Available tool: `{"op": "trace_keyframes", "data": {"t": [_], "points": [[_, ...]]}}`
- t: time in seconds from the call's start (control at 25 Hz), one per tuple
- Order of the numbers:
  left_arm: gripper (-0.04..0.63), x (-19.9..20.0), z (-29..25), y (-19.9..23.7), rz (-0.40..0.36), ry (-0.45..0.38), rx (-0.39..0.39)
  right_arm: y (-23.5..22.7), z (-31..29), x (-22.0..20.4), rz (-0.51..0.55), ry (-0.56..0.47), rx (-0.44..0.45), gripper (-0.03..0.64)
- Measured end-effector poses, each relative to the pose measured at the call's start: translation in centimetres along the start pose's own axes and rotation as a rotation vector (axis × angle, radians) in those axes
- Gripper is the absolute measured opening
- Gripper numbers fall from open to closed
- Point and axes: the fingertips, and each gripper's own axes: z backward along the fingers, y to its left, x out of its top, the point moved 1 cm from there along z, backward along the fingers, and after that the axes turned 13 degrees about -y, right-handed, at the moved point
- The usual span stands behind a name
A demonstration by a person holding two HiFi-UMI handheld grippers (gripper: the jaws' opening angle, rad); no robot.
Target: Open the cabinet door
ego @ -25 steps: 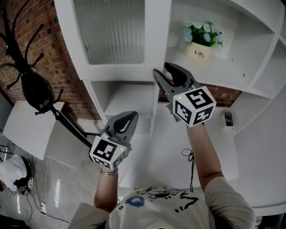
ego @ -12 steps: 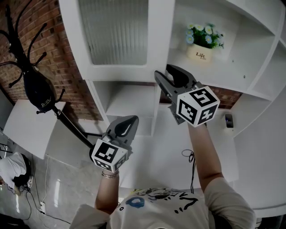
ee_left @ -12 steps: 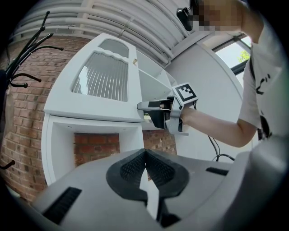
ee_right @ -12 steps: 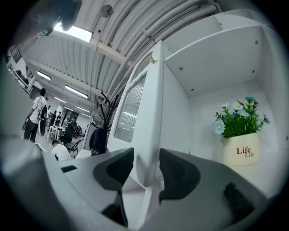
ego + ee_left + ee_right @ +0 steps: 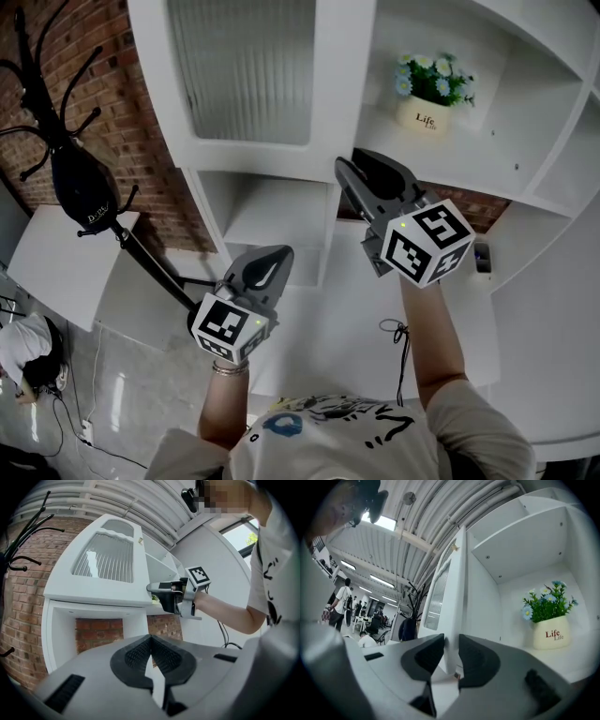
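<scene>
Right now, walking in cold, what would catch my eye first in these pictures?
The right gripper, whose jaws have just been closing, pinches the edge of the white, ribbed-glass cabinet door at the top of the head view. Right of it, a pot of blue and white flowers sits on an open shelf. The left gripper hangs lower, shut and empty.

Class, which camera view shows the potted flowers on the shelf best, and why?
The right gripper view: the flower pot is near and large, its "Life" print readable. The head view shows it whole but small, from above. The left gripper view shows barely a sliver of green leaves.
</scene>
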Motion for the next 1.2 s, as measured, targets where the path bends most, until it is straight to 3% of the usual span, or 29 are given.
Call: {"op": "trace_keyframes", "data": {"t": [0.52,1.2], "points": [[0.014,0.4,0.2,-1.7,-0.004,0.001,-0.027,6.0,3.4,2.3,-0.03,-0.045,0.165,0.085],[0.014,1.1,3.0,-2.8,-0.008,0.009,0.021,13.1,5.3,4.1,-0.037,-0.072,0.315,0.078]]}}
